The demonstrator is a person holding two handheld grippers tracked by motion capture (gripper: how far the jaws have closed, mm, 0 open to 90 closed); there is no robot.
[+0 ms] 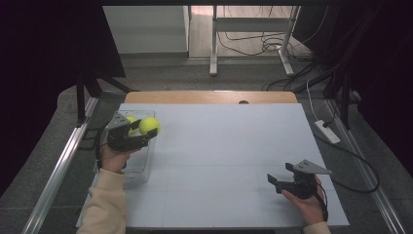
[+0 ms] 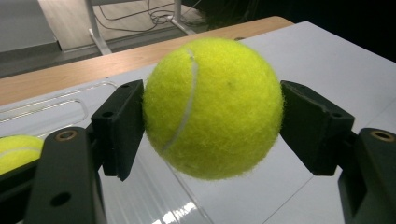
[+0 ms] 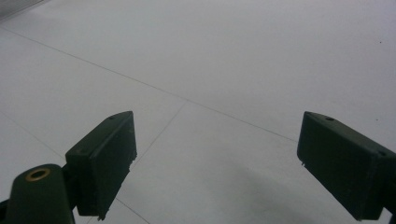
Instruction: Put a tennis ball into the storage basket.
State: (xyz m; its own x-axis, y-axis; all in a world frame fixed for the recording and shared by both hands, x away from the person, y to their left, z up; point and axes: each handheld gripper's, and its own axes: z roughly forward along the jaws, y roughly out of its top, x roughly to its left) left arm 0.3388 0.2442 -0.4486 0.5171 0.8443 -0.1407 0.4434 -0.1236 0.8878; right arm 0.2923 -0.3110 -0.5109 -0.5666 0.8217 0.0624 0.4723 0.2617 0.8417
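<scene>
Left gripper (image 1: 146, 132) clamped on a yellow tennis ball (image 1: 149, 125), held above the far end of a clear plastic container (image 1: 141, 168) at the left side of the white table (image 1: 219, 161). In the left gripper view, both black pads pressed against opposite sides of the ball (image 2: 212, 107), white seam curving down its left half, ball raised off the surface. Second tennis ball (image 1: 131, 121) just behind and left of the held one, partly hidden by the gripper's grey plate; seen again at the lower left edge of the left gripper view (image 2: 16, 151), lying inside the container (image 2: 56, 109). Left hand (image 1: 113, 157) wrapped around the gripper body, cream sleeve (image 1: 104, 202) coming in from the near edge.

Right gripper (image 1: 280, 178) at the near right of the table, well apart from the balls, jaws spread wide with nothing between them. Right gripper view: two dark pads standing far apart over bare white tabletop (image 3: 224, 70) crossed by faint seam lines. Right hand (image 1: 307, 202) holding it low, close to the surface; touching or not, cannot tell.

Wooden table edge (image 1: 209, 97) along the far side; cables on the floor beyond.
</scene>
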